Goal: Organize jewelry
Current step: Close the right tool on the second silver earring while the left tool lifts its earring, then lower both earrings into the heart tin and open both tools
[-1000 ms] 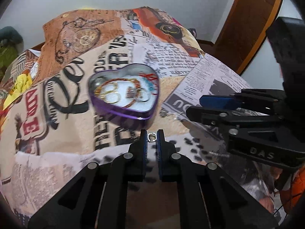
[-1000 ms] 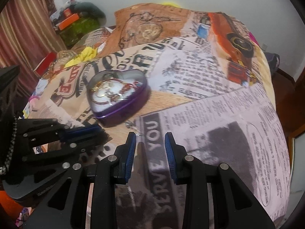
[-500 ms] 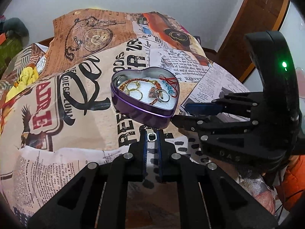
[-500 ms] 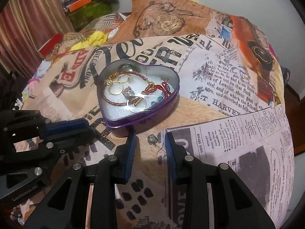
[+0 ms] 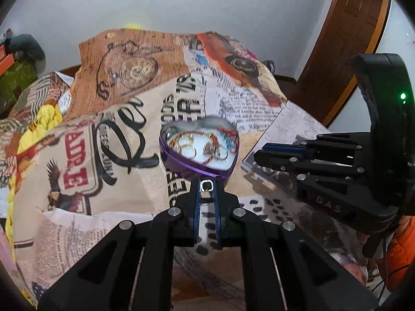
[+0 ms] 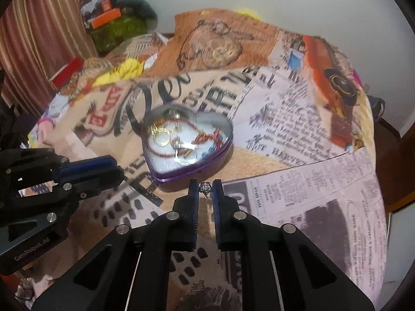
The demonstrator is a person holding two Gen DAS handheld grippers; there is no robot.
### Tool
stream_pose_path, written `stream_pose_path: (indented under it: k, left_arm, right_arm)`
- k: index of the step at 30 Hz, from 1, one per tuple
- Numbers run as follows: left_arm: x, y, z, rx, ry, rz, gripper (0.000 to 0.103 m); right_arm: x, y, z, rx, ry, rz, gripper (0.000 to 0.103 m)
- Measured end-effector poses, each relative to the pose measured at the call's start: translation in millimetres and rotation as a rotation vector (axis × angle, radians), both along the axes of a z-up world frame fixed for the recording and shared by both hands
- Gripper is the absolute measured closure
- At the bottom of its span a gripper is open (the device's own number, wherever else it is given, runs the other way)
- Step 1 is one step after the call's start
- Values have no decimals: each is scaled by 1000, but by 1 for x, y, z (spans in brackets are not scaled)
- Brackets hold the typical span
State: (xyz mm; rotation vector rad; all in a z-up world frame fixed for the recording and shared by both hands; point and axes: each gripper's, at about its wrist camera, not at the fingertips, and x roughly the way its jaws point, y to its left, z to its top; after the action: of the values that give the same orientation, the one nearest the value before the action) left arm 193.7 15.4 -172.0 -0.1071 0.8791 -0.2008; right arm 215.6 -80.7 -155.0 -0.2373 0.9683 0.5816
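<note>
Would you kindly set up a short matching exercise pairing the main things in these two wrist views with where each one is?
Things:
1. square ring
2. small earring
3. gold hoops
4. heart tin

Places:
A. lying inside the tin on white padding
B. resting on the printed cloth
C. between the left gripper fingertips
D. between the right gripper fingertips

Pairs: 1-C, 2-D, 3-A, 4-B

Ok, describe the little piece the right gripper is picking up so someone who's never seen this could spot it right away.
Start at the purple heart-shaped tin on the newspaper-print cloth. Just in front of the tin's near point, the right gripper has its fingertips on either side of a tiny silver earring. Unlike the gold hoops and red cord bracelet, it is outside the tin, silver, with a small hook hanging below.
</note>
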Motion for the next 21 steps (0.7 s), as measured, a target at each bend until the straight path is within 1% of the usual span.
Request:
stream_pose_path:
  k: [8,12,17,21]
  left_arm:
    - [-5,0,29,10,-72,4,95]
    - [-7,1,41,13,-104,5,95]
    - [-5,4,51,14,-136,7,95]
    - [0,7,55,13,-151,15,95]
  right_arm:
    - [-5,-6,45,78,-88,-39,94]
    - [-8,-5,62,107,-129,-46,94]
    - [-9,-2,78,140,-168,-49,94]
    - [-7,2,83,156,-182,-48,94]
